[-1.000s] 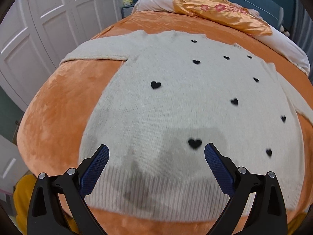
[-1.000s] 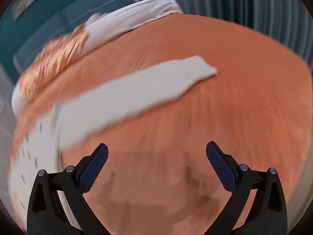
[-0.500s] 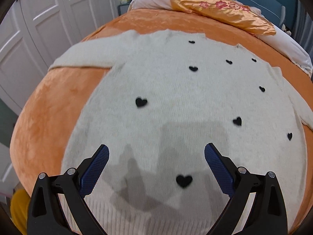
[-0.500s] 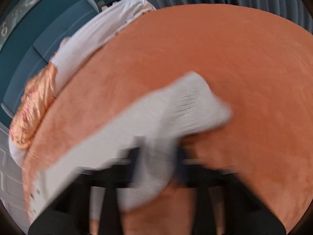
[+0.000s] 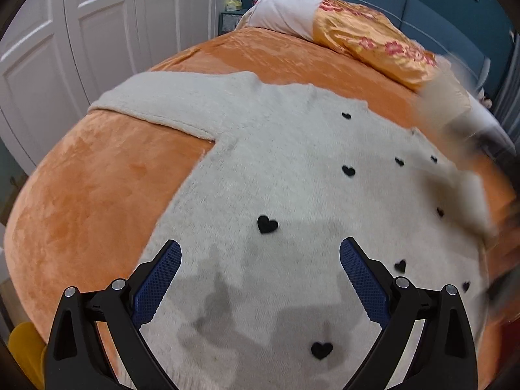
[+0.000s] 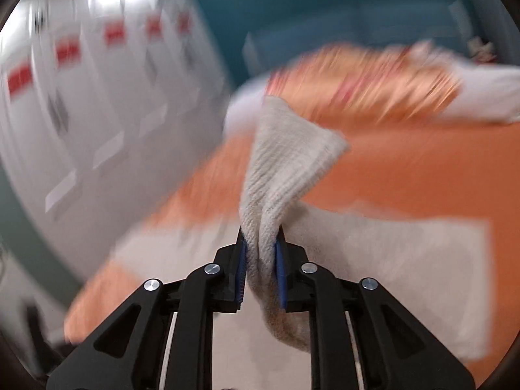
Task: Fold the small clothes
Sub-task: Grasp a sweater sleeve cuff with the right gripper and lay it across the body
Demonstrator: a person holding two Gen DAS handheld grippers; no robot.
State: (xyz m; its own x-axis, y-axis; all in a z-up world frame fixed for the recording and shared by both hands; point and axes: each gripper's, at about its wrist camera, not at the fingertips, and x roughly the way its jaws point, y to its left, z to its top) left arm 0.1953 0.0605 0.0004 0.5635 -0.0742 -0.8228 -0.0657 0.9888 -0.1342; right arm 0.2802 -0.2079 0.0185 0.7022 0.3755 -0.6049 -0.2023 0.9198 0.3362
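Now lifted off the bed (image 5: 97, 195): sweater (image 5: 292, 195) sleeve cuff (image 6: 286, 162), clamped in right gripper (image 6: 260, 260). Left gripper (image 5: 260, 266) spread wide above sweater body, flat on bed centre.

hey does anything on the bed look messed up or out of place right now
Nothing is spilled or damaged. The sweater lies flat on the orange blanket, one sleeve spread sideways. The other sleeve's cuff is pinched in the right gripper and lifted, which fits folding. The left gripper hovers open.

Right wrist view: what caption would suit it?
Right hand-held gripper clamped on the cream sweater's ribbed cuff, lifted above the orange bed.
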